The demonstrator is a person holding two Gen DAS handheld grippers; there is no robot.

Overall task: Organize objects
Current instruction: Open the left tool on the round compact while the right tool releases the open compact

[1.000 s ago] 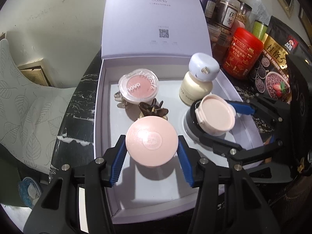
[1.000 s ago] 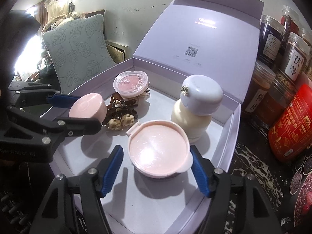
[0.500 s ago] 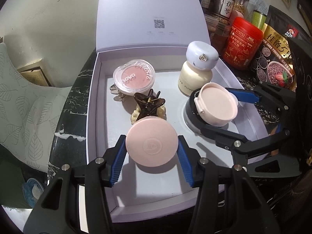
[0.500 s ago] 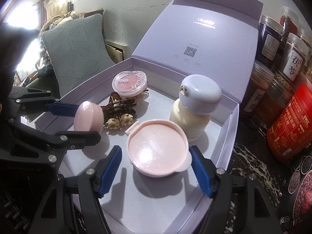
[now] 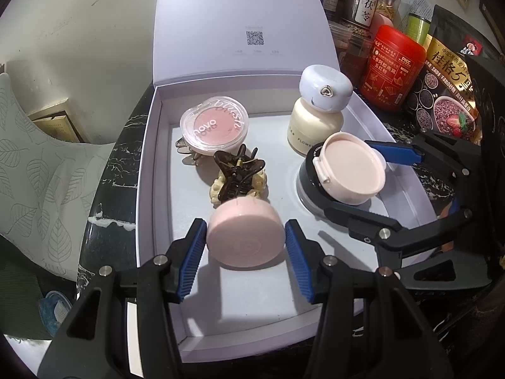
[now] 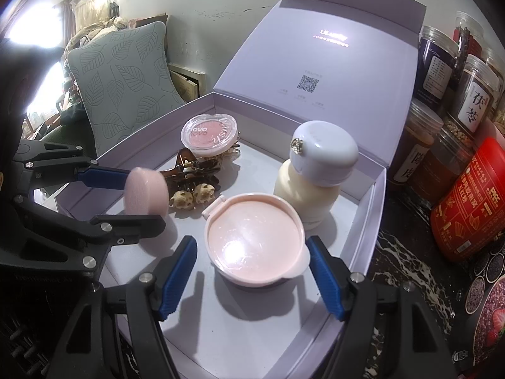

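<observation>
An open lilac gift box (image 5: 145,189) holds the cosmetics. My left gripper (image 5: 244,260) is shut on a round pink compact (image 5: 244,233), which is tipped up on edge just above the box floor; in the right wrist view this compact (image 6: 145,192) looks blurred. My right gripper (image 6: 251,273) stands open around a pink lidded case (image 6: 255,243) that rests on the floor, with a small gap at each pad. This case (image 5: 350,170) shows a dark base. Behind are a novo blush pot (image 5: 214,124), brown hair claws (image 5: 238,170) and a cream bottle with a lilac cap (image 5: 318,110).
The box lid (image 5: 240,22) stands upright at the back. To the right are several food jars (image 6: 473,101), a red canister (image 5: 391,66) and a cereal bag (image 5: 448,94). A leaf-print cushion (image 5: 41,173) lies left of the black marble tabletop (image 5: 116,158).
The pink compact has tipped from face-up onto its edge between the left pads. The right pads have drawn apart from the pink case, which stays on the box floor.
</observation>
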